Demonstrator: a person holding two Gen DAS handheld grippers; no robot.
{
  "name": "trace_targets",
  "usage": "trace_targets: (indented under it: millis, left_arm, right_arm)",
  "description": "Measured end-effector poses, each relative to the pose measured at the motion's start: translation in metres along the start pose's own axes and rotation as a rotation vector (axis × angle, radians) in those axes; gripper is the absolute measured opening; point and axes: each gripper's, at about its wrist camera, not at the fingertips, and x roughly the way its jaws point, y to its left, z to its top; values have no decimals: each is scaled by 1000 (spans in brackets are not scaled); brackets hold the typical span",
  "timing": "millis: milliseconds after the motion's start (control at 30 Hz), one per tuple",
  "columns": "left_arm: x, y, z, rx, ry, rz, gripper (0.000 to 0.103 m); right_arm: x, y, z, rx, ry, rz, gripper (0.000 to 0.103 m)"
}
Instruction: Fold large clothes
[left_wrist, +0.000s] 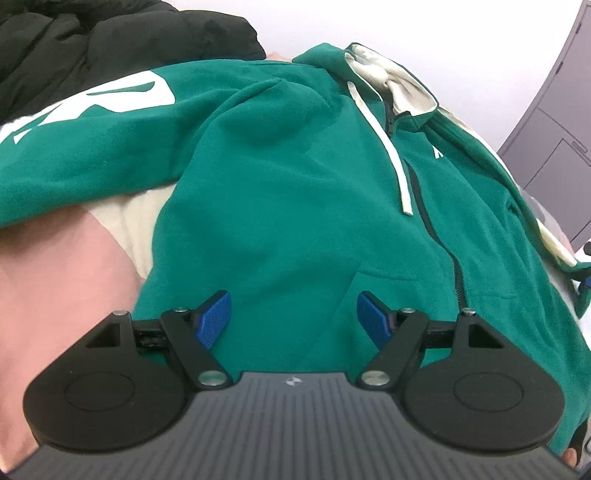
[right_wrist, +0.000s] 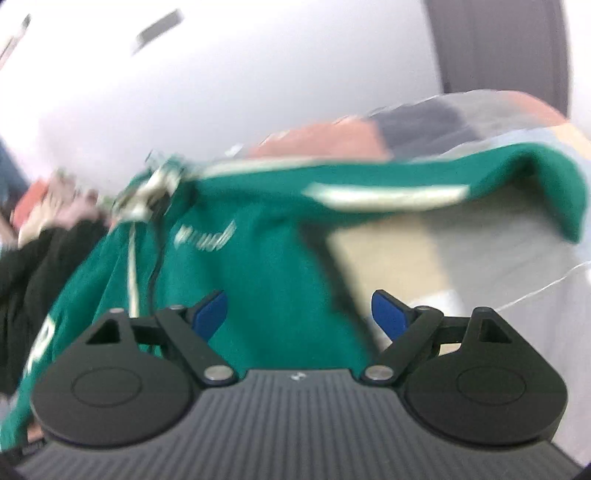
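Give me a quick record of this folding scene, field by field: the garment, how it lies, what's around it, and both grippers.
garment: green zip hoodie with white drawstring and cream-lined hood
lay: spread front up, zipper closed, one sleeve with white lettering across the top left
surface: pink and cream bedding
nearby: black garment behind the hoodie
left gripper: open above the lower front, nothing between the jaws
right gripper: open, nothing gripped; view blurred
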Motion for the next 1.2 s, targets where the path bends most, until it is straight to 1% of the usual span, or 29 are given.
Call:
trace_targets:
  millis: [100, 200, 267, 300, 333, 367, 400, 467, 533, 567, 633, 667, 700, 733, 800, 833, 867, 933, 1000, 1033, 1100, 1200]
  left_arm:
    - [0, -3, 0, 20, -11, 11, 79]
    - [2, -3, 0, 11, -10, -3, 79]
    - [2, -3, 1, 2, -11, -5, 79]
    - [3, -2, 1, -3, -13, -4, 79]
    - [3, -2, 2, -9, -15, -3, 79]
    - [3, -2, 3, -15, -17, -4, 79]
    - [3, -2, 4, -22, -21, -4, 79]
    - [3, -1, 6, -32, -35, -3, 79]
    - [2, -3, 8, -29, -54, 5, 79]
    - [3, -3, 9, -25, -61, 9, 79]
    - [4, -4, 10, -21, -69, 15, 79]
    - [5, -4, 11, -23, -71, 17, 79]
    - [6, -4, 11, -27, -73, 18, 79]
    - [7, -4, 12, -32, -76, 20, 79]
    - [7, -5, 13, -42, -85, 22, 79]
    - [8, -5, 14, -44, -90, 22, 79]
    - [7, -5, 15, -45, -96, 22, 79]
    - [7, -6, 17, -44, -108, 24, 79]
    - [7, -6, 19, -47, -121, 26, 79]
    - [8, -7, 21, -51, -126, 26, 79]
    - [10, -7, 24, -60, -132, 30, 79]
    - [14, -7, 30, -76, -140, 36, 79]
  right_arm:
    - [-2, -49, 20, 59, -43, -39, 87]
    - [-3, -90, 33, 75, -115, -147, 87]
    - [1, -121, 40, 92, -147, -225, 87]
    - [2, -135, 41, 124, -157, -251, 87]
    - [3, -153, 42, 189, -171, -259, 87]
    - [4, -170, 42, 272, -189, -226, 88]
    - [5, -185, 40, 353, -203, -173, 88]
    - [12, -212, 33, 553, -225, -17, 88]
    - [22, -220, 28, 653, -240, 100, 88]
    - [29, -220, 29, 664, -239, 132, 88]
    - [49, -216, 33, 659, -212, 164, 88]
    - [59, -215, 36, 657, -202, 155, 87]
    - [66, -215, 38, 658, -210, 131, 88]
    - [72, -218, 41, 669, -237, 95, 88]
    - [78, -227, 48, 714, -288, 66, 78]
    - [82, -234, 55, 736, -303, 50, 62]
    - [83, -241, 62, 742, -309, 16, 41]
    - [85, -251, 81, 719, -325, -68, 20]
    - [83, -257, 102, 687, -358, -91, 17]
    - [79, -257, 115, 646, -380, -117, 15]
    - [75, -252, 137, 575, -420, -168, 14]
    - [71, -249, 164, 552, -440, -204, 14]
